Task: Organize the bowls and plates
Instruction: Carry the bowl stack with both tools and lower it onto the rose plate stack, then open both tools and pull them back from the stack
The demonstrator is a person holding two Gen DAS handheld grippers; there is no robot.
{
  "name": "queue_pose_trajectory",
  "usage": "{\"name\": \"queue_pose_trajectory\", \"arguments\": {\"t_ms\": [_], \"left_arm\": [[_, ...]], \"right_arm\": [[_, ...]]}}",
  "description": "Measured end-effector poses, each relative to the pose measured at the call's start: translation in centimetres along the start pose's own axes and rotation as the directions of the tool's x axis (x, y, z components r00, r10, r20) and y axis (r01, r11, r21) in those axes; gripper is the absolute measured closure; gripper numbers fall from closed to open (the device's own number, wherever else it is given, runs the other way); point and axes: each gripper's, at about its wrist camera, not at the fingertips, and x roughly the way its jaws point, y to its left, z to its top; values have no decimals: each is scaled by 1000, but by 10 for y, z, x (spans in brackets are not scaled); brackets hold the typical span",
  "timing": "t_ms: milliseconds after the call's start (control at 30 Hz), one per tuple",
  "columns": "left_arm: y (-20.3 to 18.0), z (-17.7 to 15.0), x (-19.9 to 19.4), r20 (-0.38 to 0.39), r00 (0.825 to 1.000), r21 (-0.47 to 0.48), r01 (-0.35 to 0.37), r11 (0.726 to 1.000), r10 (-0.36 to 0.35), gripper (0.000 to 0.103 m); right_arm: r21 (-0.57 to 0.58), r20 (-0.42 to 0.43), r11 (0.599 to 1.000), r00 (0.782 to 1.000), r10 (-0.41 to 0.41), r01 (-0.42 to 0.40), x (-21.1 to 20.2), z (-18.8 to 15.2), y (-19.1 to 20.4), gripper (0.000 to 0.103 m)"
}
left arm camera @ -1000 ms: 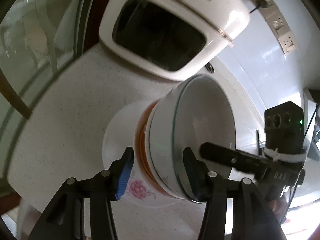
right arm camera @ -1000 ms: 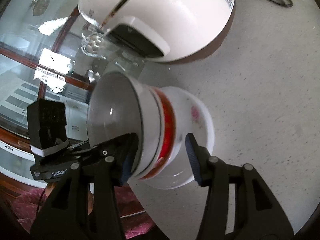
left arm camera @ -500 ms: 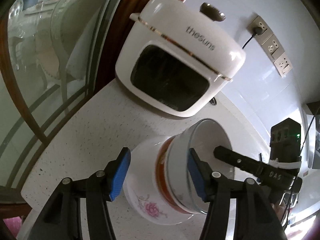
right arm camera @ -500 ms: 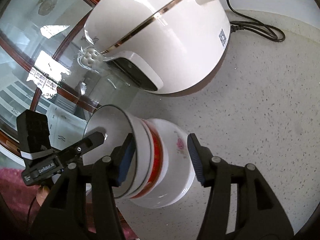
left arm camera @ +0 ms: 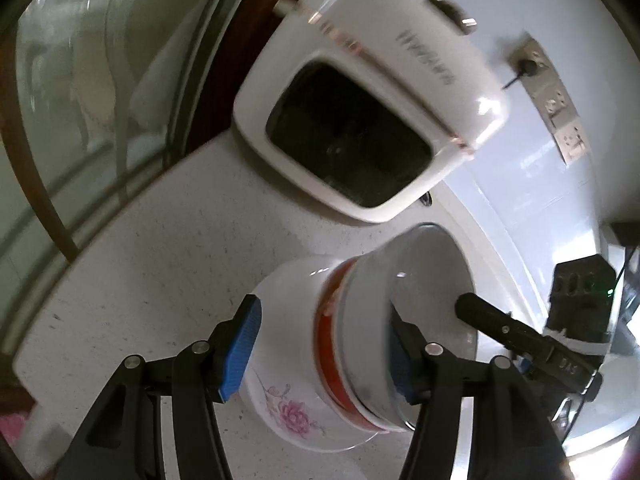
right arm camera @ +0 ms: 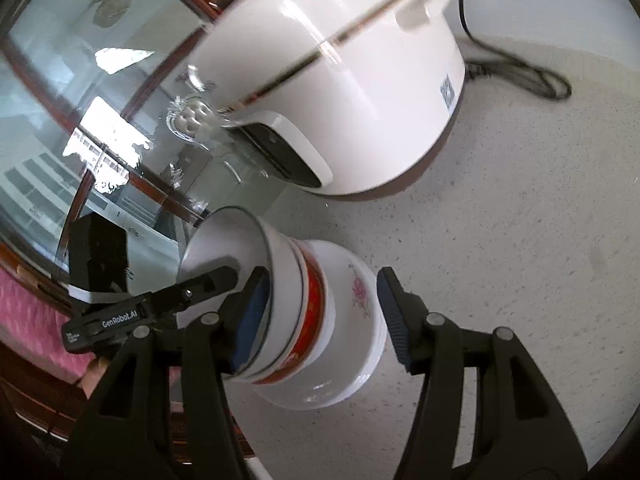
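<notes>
Three nested bowls stand on the speckled counter point(left arm camera: 160, 260): a white bowl with a pink flower point(left arm camera: 288, 384) at the bottom, a red-banded bowl point(left arm camera: 326, 360) in it, and a plain white bowl point(left arm camera: 364, 320) on top. My left gripper point(left arm camera: 322, 320) is open around the stack, one pad beside the flower bowl and one at the top bowl's rim. From the opposite side my right gripper point(right arm camera: 322, 280) is open around the same stack point(right arm camera: 320, 320). One of its fingers point(left arm camera: 480, 312) reaches into the top bowl. A left finger point(right arm camera: 208, 280) does the same.
A white rice cooker point(left arm camera: 360, 120) point(right arm camera: 340, 80) stands close behind the stack. Its black cord point(right arm camera: 520, 72) trails over the counter point(right arm camera: 500, 260) to wall sockets point(left arm camera: 560, 112). A wood-framed glass cabinet point(right arm camera: 80, 100) borders the counter edge beside the bowls.
Both cameras drew back from the stack and swung, so the cooker shifted in view. The left jaws spread slightly wider. The bowls stay nested between both pairs of fingers.
</notes>
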Motion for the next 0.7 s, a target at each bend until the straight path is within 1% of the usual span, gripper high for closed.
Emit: {"name": "queue_pose_trajectory", "arguments": {"t_ms": [33, 67, 100, 133, 167, 200, 233, 267, 333, 367, 433, 467, 500, 533, 567, 600, 633, 667, 700], "left_arm": [[-7, -4, -9, 41, 999, 24, -21, 999, 20, 44], [-16, -9, -21, 92, 995, 53, -48, 997, 43, 42], [-23, -15, -30, 135, 989, 75, -74, 994, 64, 36], [-33, -25, -43, 205, 974, 102, -116, 988, 93, 31], [-39, -32, -51, 244, 963, 115, -143, 983, 112, 24], [-45, -41, -57, 293, 946, 126, -181, 975, 138, 21], [-52, -52, -64, 339, 926, 133, -221, 966, 165, 21], [-60, -65, -71, 392, 900, 144, -265, 953, 191, 21], [-71, -84, -75, 456, 861, 167, -332, 928, 226, 19], [-79, -99, -76, 492, 835, 178, -374, 910, 247, 17], [-85, -120, -77, 514, 820, 187, -393, 900, 251, 11], [-88, -129, -77, 517, 815, 192, -408, 892, 262, 3], [-91, -141, -77, 523, 805, 194, -433, 881, 280, 0], [-96, -149, -75, 536, 787, 191, -466, 864, 306, 0], [-98, -158, -74, 556, 758, 176, -509, 843, 341, 0], [-100, -165, -72, 570, 737, 157, -532, 832, 363, 0], [-100, -168, -68, 573, 731, 146, -536, 831, 371, 0], [-102, -172, -67, 569, 732, 135, -533, 836, 375, 0], [-103, -175, -62, 562, 736, 125, -527, 840, 378, 0]], "right_arm": [[-28, 26, 1000, 1000, -8, 9, -10, -3, 2, 38], [-50, 48, 999, 999, -17, 20, -17, -5, 4, 35], [-67, 63, 997, 998, -25, 29, -23, -7, 5, 35], [-103, 90, 993, 995, -40, 50, -33, -13, 8, 33], [-122, 102, 991, 994, -48, 60, -39, -16, 9, 31], [-163, 123, 983, 990, -65, 85, -47, -23, 12, 30], [-191, 135, 976, 988, -79, 104, -52, -28, 14, 29], [-220, 148, 967, 984, -96, 127, -55, -35, 18, 29], [-287, 182, 942, 975, -125, 174, -66, -51, 21, 28], [-315, 204, 929, 970, -133, 194, -72, -60, 22, 27], [-351, 237, 908, 960, -150, 228, -77, -73, 22, 24], [-372, 256, 894, 953, -161, 251, -79, -81, 20, 22], [-392, 272, 879, 947, -172, 272, -80, -88, 18, 22], [-404, 281, 869, 943, -179, 286, -80, -92, 17, 22], [-416, 291, 860, 939, -181, 295, -80, -98, 14, 22], [-423, 295, 859, 940, -171, 289, -81, -102, 11, 22], [-428, 295, 859, 942, -162, 282, -81, -104, 9, 22], [-436, 301, 856, 941, -154, 279, -80, -108, 7, 22], [-445, 310, 850, 939, -150, 283, -81, -112, 5, 22]]}}
